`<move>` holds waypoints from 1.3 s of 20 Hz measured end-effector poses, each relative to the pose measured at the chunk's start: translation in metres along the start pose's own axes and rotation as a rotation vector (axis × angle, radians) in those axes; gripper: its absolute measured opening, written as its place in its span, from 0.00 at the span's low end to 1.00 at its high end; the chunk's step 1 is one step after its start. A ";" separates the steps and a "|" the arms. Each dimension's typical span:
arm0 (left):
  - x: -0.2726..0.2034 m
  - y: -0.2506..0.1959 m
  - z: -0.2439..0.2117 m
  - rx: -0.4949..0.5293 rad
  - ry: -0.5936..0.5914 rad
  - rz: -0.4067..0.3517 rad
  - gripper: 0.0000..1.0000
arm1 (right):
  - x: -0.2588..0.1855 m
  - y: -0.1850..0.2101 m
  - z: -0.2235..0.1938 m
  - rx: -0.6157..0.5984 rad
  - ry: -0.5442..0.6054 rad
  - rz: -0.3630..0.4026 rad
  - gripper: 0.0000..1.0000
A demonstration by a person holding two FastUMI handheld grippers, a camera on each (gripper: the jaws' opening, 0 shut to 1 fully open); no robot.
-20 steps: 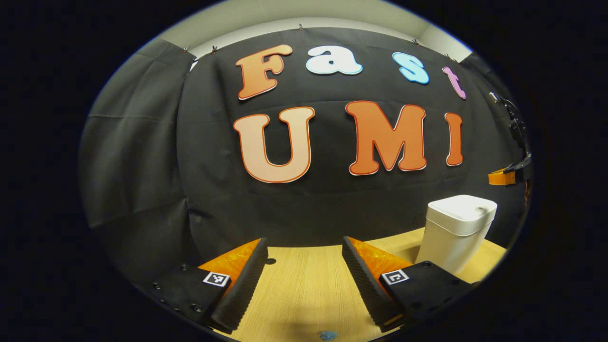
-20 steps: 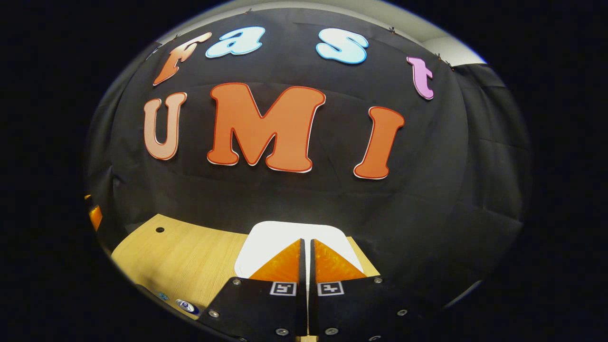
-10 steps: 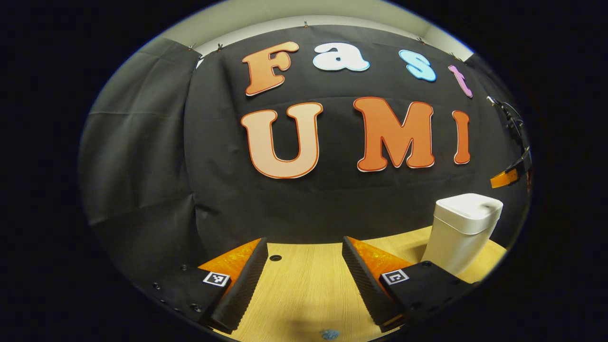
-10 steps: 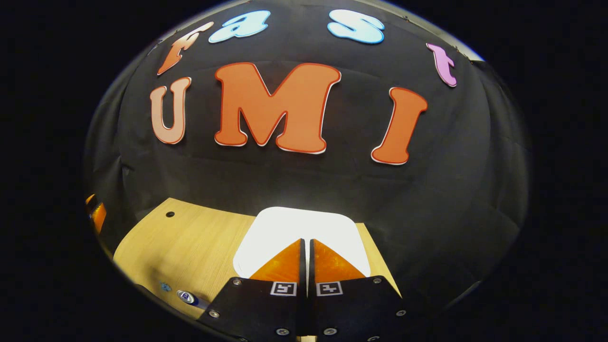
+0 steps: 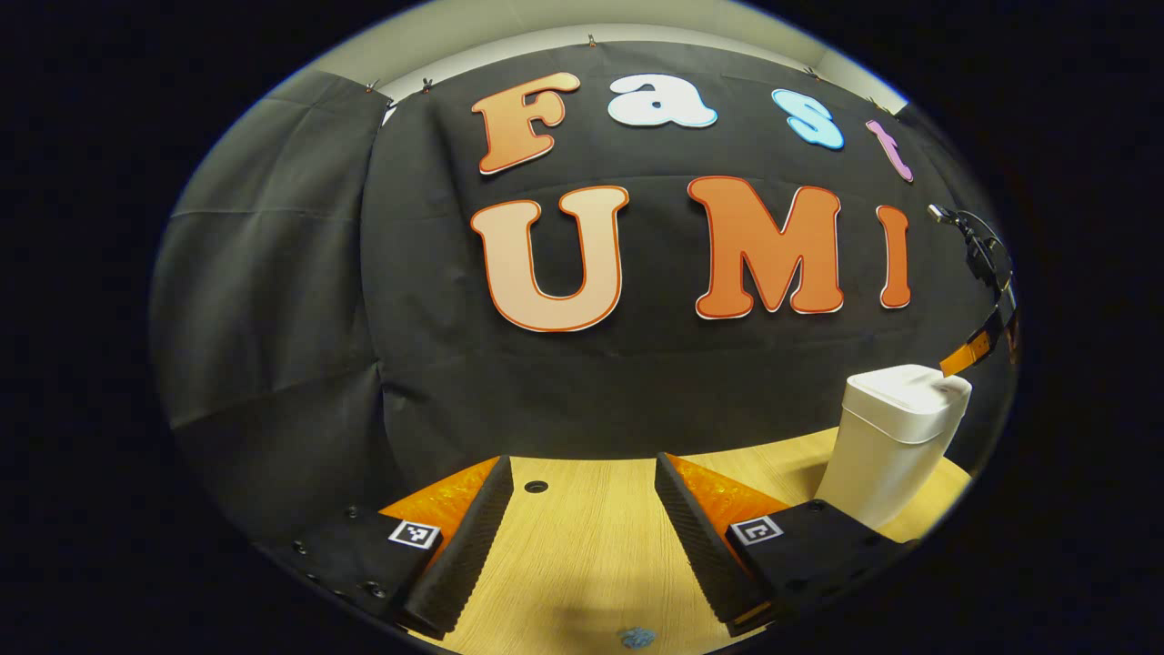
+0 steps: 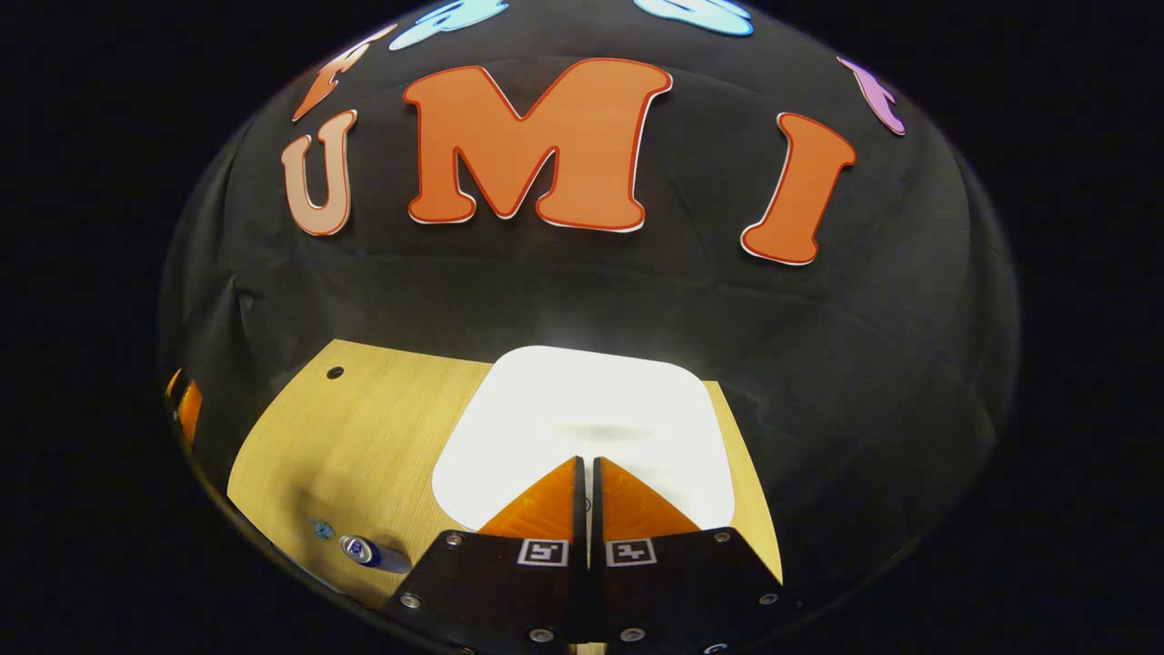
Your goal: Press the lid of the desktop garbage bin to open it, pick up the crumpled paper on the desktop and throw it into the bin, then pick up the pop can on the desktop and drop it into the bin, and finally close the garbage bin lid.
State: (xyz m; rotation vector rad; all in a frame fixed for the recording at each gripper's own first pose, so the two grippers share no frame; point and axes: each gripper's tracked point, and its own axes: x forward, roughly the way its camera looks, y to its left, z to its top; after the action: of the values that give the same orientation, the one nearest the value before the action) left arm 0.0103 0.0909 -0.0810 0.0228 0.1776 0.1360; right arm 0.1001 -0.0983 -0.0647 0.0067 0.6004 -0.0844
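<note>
1. The desk (image 6: 364,437) is pale wood, with the black cloth wall behind it. Nothing on it looks handled so far; by my reckoning the job is at its very first step.
2. The bin (image 5: 896,446) stands white and upright at about four o'clock in the left gripper view, towards the desk's far edge. Its lid (image 6: 582,418) is flat and shut, so the opening press is not yet done.
3. The right claw (image 6: 587,466) has its fingers closed together, holding nothing, tips aimed down at the near part of the lid. Whether they touch it I cannot tell. It looks set to press.
4. The left claw (image 5: 582,473) is spread wide and holds nothing, over bare desk well apart from the bin.
5. The pop can (image 6: 362,549) lies on the desk at about eight o'clock in the right gripper view, not yet picked up.
6. A small blue scrap (image 6: 320,528) lies just beside the can; too small to say if it is the crumpled paper.
7. Left to do, I judge: open the lid, paper in, can in, lid shut.
</note>
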 end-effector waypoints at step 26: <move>0.001 0.007 -0.002 -0.008 -0.008 -0.038 1.00 | -0.058 -0.020 0.070 0.062 -0.271 -0.087 0.01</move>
State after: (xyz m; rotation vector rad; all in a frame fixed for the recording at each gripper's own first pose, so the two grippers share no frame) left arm 0.0103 0.0977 -0.0828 0.0124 0.1691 0.0986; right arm 0.0906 -0.1159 0.0259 0.0290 0.3272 -0.1857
